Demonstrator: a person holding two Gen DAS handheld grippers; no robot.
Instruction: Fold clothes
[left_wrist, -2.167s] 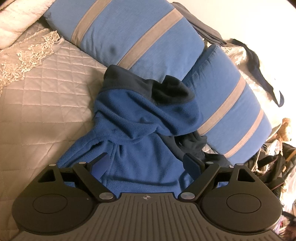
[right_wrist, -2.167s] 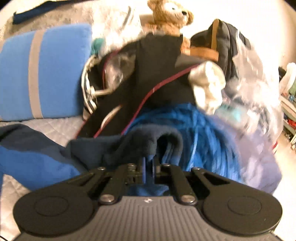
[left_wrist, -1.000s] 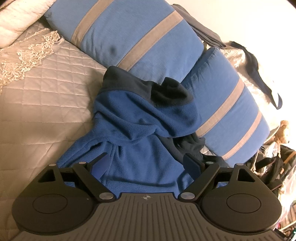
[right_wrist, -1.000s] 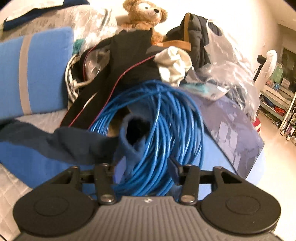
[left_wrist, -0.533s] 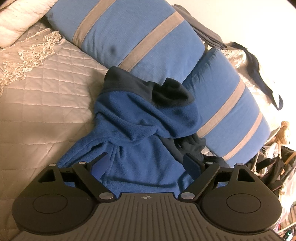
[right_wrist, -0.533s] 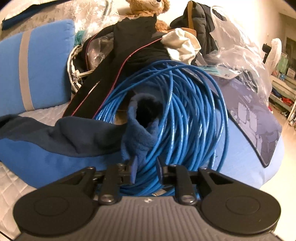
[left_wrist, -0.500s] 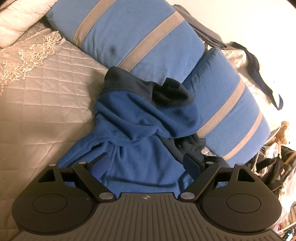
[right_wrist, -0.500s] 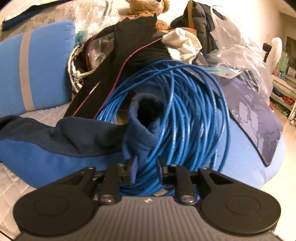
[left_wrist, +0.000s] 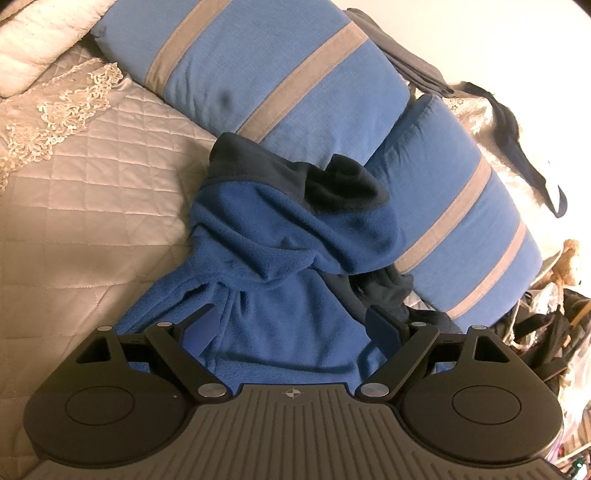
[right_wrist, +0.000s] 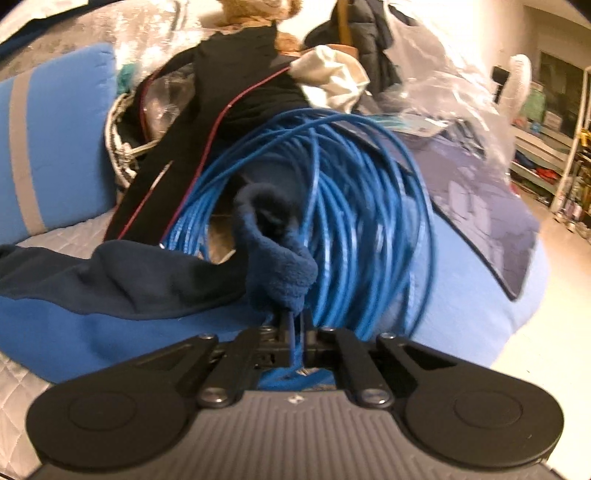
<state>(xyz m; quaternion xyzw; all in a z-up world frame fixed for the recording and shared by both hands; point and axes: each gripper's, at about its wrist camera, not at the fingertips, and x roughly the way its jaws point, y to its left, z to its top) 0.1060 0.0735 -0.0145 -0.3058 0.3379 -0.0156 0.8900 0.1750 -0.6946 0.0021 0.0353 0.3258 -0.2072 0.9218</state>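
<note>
Left claw (left_wrist: 291, 326) wide open, holding nothing, low over blue fleece (left_wrist: 280, 266), which lies bunched on the bed (left_wrist: 74, 206) vs striped cushions (left_wrist: 280, 70), long axis running off to the right. Right claw (right_wrist: 295, 325) pinched tight on fleece's dark cuff (right_wrist: 275, 254), right by blue cable coil (right_wrist: 351, 206). Right hand has the far end.

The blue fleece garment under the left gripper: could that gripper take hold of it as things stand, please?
Probably yes. The left gripper is open, its fingers spread over the blue fleece garment, and nothing lies between them. The right gripper is already shut on the same garment's cuff.
</note>
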